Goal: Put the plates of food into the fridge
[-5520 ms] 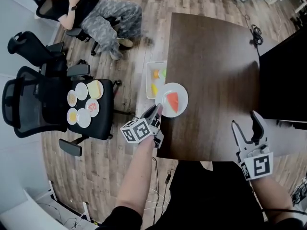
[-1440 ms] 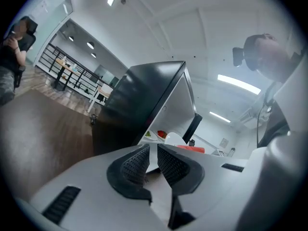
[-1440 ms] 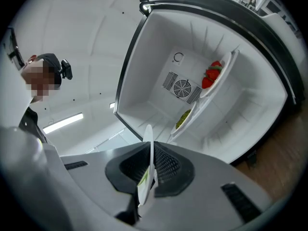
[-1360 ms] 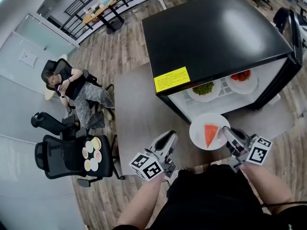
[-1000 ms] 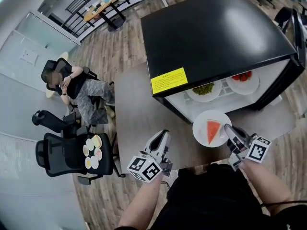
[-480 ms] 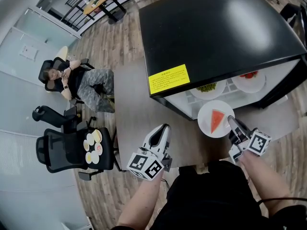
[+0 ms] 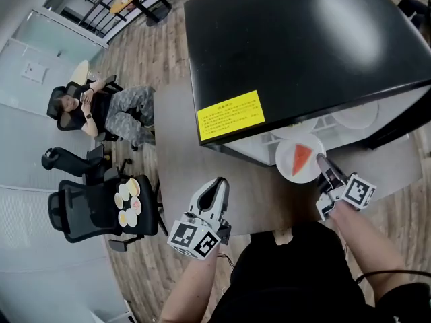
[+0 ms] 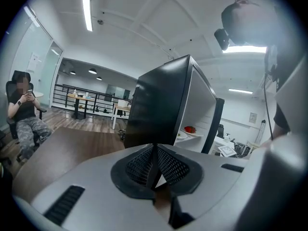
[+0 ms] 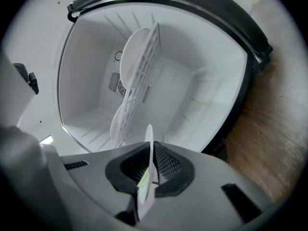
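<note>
A white plate [image 7: 300,158] with a red watermelon slice is held by its near rim in my right gripper [image 7: 320,161], level at the mouth of the open black fridge [image 7: 296,52]. In the right gripper view the plate [image 9: 147,172] shows edge-on, pinched between the pads, facing the white fridge interior [image 9: 192,95] and its wire shelf [image 9: 142,81]. My left gripper [image 7: 218,184] hangs over the table's near edge with its jaws together and nothing in them; the left gripper [image 8: 155,148] looks at the fridge's side. A plate [image 7: 353,116] on the fridge shelf is partly hidden.
A brown table [image 7: 182,153] carries the fridge. At the left, a black office chair [image 7: 94,210] holds several small plates of food [image 7: 128,200]. A person [image 7: 94,110] sits further back on another chair. The fridge door [image 8: 233,119] stands open on the right.
My right gripper has carried the watermelon plate forward to the fridge opening. The left gripper stayed low near the table edge. The fridge top now hides most of the shelf plates.
</note>
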Tool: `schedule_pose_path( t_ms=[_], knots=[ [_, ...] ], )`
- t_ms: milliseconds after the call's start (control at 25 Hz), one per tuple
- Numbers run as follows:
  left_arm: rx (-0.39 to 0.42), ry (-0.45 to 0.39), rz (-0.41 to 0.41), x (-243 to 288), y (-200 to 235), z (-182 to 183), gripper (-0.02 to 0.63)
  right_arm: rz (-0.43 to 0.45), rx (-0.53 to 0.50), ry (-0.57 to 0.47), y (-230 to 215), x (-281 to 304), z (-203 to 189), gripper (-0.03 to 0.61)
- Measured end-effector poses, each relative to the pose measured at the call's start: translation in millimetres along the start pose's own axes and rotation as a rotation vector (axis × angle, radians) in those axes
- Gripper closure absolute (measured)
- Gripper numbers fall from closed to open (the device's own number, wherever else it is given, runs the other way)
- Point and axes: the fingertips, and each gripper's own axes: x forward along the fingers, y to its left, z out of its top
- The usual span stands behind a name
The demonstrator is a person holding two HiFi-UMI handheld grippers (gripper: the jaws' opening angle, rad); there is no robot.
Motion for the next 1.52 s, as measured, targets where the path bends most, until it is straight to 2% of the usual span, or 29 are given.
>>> schedule_pose_path(
  t_ms=[320,400,560,600,1080,1240,1400,1520],
  knots=[
    [-0.015,0.047,0.051,-14,26,-6,0.581,-0.005,0.001,-0.024,-11,36,13,0.561],
    [-0.013,0.055,0.059,-17,33,-8,0.583,-0.040,-0.010,-0.026,-20,44,16,0.560],
    [-0.025,0.065,0.084,-20,46,-12,0.583,-0.213,-0.060,-0.007,-49,46,20,0.560],
    [-0.031,0.067,0.092,-20,48,-11,0.583,-0.228,-0.072,-0.003,-51,48,21,0.560],
    [-0.049,0.057,0.147,-40,69,-11,0.583,-0.297,-0.170,0.000,-61,73,27,0.560],
    [-0.070,0.049,0.157,-46,72,-17,0.583,-0.308,-0.268,-0.006,-54,82,30,0.560],
    [-0.078,0.042,0.168,-50,74,-17,0.583,-0.356,-0.495,0.032,-51,88,30,0.558],
    [-0.078,0.040,0.179,-51,73,-12,0.583,-0.406,-0.610,0.060,-55,89,30,0.546]
  ],
)
